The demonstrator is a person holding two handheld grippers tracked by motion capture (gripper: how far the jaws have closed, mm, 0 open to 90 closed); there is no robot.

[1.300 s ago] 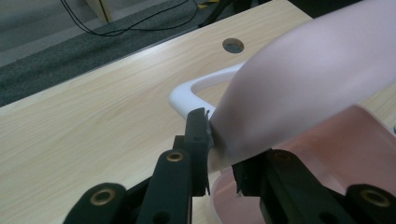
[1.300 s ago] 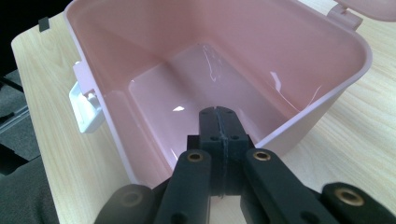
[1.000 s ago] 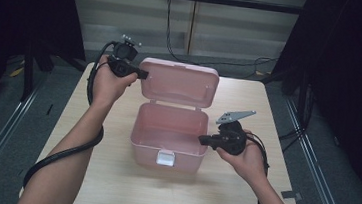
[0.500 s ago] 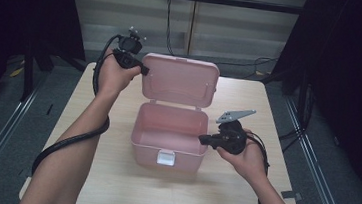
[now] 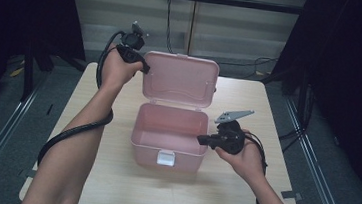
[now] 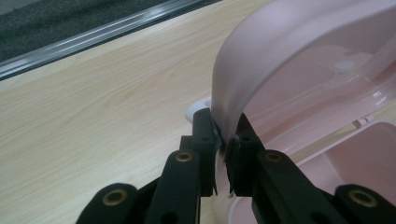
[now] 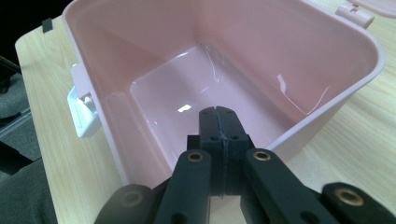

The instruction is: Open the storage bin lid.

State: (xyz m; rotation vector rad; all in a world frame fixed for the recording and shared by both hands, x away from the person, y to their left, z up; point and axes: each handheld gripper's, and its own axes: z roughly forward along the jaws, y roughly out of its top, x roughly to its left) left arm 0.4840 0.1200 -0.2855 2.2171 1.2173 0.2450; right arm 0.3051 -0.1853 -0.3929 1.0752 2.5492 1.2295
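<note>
1. Pink box (image 5: pixel 168 138) is sitting mid-counter (image 5: pixel 93 103) with its lid (image 5: pixel 181 79) swung up and standing nearly upright behind the tub.
2. Left gripper (image 5: pixel 144 68) is pinching the lid's left edge; in the left gripper view the fingers (image 6: pixel 205 140) are clamping the thin pink rim, having just been closing a touch more on it.
3. Right gripper (image 5: pixel 201 140) is resting at the tub's right wall with its fingers (image 7: pixel 210 126) clenched on nothing, tips poking over the empty inside. Looks like it's bracing the tub, though I can't really tell if it's actually touching the rim.
4. Step in hand, I'd say: opening the lid, nearly done.
5. Next move probably calls for easing the lid to its stop without tipping the tub, then letting go gently so it isn't flopping back. The white latch (image 5: pixel 165 157) at the front is hanging loose.
</note>
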